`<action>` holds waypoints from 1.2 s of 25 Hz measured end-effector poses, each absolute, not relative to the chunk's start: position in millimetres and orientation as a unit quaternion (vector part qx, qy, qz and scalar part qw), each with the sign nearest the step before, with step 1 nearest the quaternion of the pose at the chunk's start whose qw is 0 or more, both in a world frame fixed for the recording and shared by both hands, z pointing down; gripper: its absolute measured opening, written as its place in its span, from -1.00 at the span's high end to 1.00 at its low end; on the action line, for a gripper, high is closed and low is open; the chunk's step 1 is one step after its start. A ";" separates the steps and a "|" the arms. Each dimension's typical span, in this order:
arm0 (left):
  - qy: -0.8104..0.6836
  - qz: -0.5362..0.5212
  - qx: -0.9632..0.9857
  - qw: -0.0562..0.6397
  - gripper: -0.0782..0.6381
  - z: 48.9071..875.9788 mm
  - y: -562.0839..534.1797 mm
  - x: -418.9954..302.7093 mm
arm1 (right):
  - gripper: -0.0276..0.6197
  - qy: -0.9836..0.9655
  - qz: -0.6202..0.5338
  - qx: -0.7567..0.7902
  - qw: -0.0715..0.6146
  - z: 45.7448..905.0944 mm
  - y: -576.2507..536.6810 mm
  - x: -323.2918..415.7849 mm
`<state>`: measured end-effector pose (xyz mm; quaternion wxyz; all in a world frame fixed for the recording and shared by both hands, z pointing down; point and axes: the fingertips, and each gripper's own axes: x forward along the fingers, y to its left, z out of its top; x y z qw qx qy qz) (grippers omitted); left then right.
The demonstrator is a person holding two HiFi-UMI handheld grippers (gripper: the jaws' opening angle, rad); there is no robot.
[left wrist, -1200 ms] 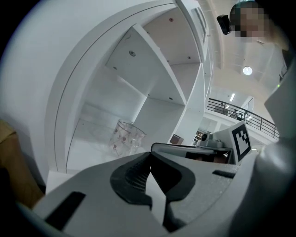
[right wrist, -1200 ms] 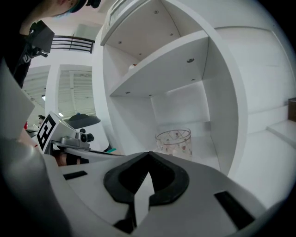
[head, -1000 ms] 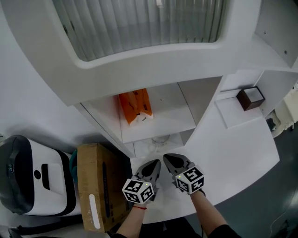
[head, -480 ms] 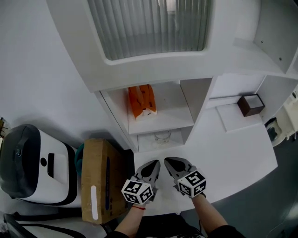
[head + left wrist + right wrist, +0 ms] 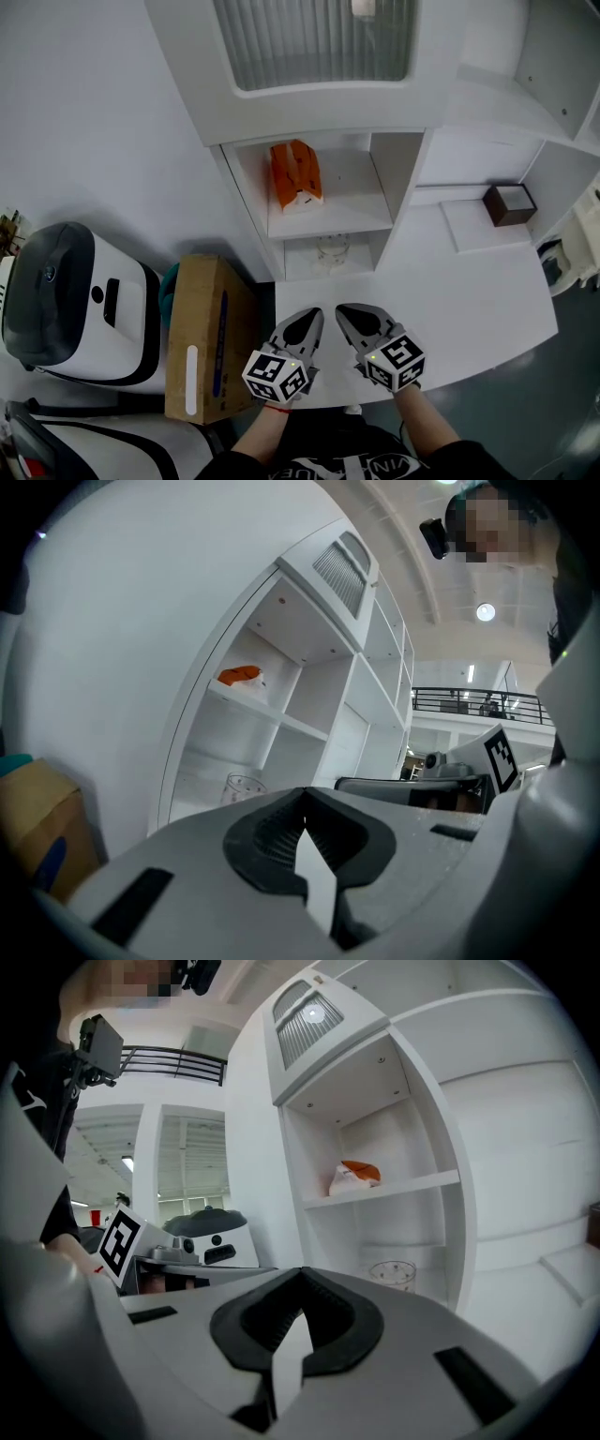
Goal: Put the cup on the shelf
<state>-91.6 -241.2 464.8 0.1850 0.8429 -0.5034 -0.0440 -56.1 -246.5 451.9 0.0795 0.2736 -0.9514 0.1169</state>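
While both grippers are held side by side above the near edge of the white counter [image 5: 469, 300], the tall white shelf unit [image 5: 398, 178] stands ahead of them, its open compartments facing the jaws. To the left of the left gripper [image 5: 312, 319] sit a rounded white-and-black machine [image 5: 66, 300] and, nearer, a brown cardboard box [image 5: 202, 337]. The left gripper's jaws are pressed together with nothing between them; the right gripper [image 5: 345, 314] is likewise clenched and empty. An orange-and-white bag [image 5: 296, 176] lies on the upper shelf ahead. One compartment below it, straight beyond both grippers and well apart from them, the short clear glass cup [image 5: 331, 251] stands upright. The right gripper view shows the cup's whole side with faint specks on the glass; the left gripper view shows only its upper part above the jaw. Only the head view shows a small dark brown box [image 5: 509, 203], far to the right of the right gripper.
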 end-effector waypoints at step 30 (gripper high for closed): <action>-0.498 -0.085 0.852 0.137 0.76 385.0 -184.3 -77.9 | 0.91 -0.965 0.090 0.244 0.028 386.5 -184.1 -40.0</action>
